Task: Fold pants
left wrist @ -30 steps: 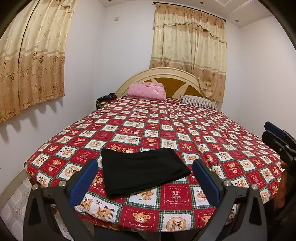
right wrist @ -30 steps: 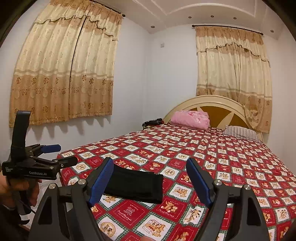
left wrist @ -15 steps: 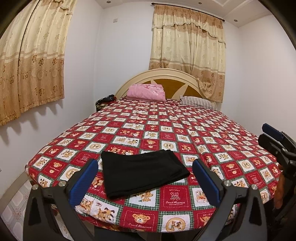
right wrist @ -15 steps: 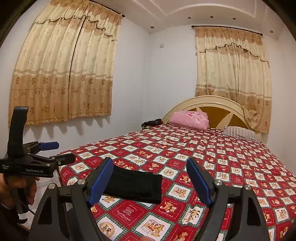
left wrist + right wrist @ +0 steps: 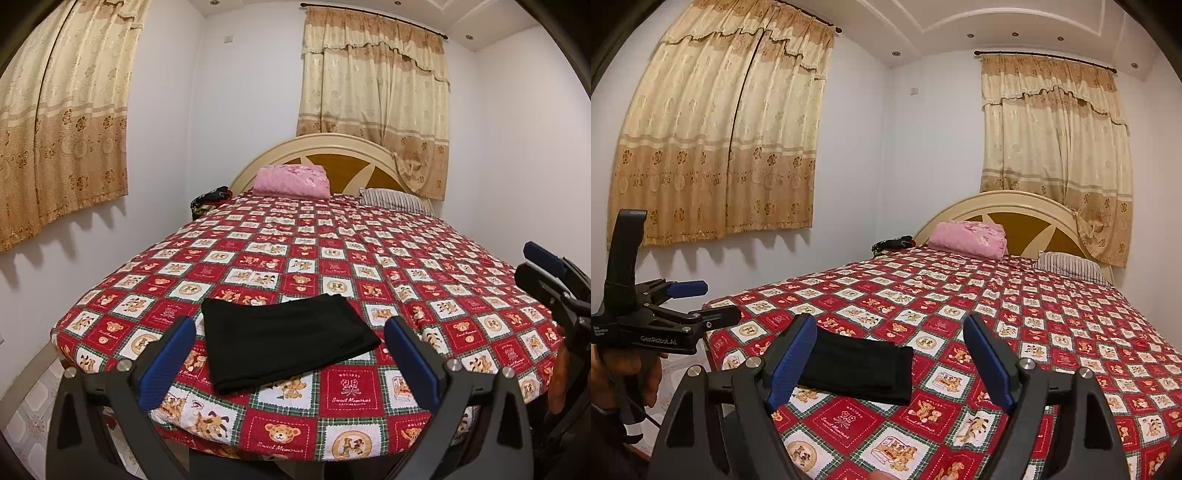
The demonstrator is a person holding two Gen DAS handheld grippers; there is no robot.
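The black pants (image 5: pixel 284 341) lie folded into a flat rectangle near the foot edge of the bed (image 5: pixel 461 288); they also show in the right wrist view (image 5: pixel 857 363). My left gripper (image 5: pixel 290 360) is open and empty, held back from the bed's foot with the pants between its fingers in view but apart from them. My right gripper (image 5: pixel 890 363) is open and empty, off the bed's corner, to the right of the pants. Each gripper shows in the other's view: the left one (image 5: pixel 694 301), the right one (image 5: pixel 546 269).
The bed has a red teddy-bear patchwork cover. A pink folded blanket (image 5: pixel 291 181) and a striped pillow (image 5: pixel 393 199) lie at the headboard. A dark bundle (image 5: pixel 208 197) sits beside the bed's far left. Curtains hang on both walls. Tiled floor (image 5: pixel 33 410) shows at the lower left.
Both grippers have drawn back slightly from the bed; the pants lie still, and both grippers stay open.
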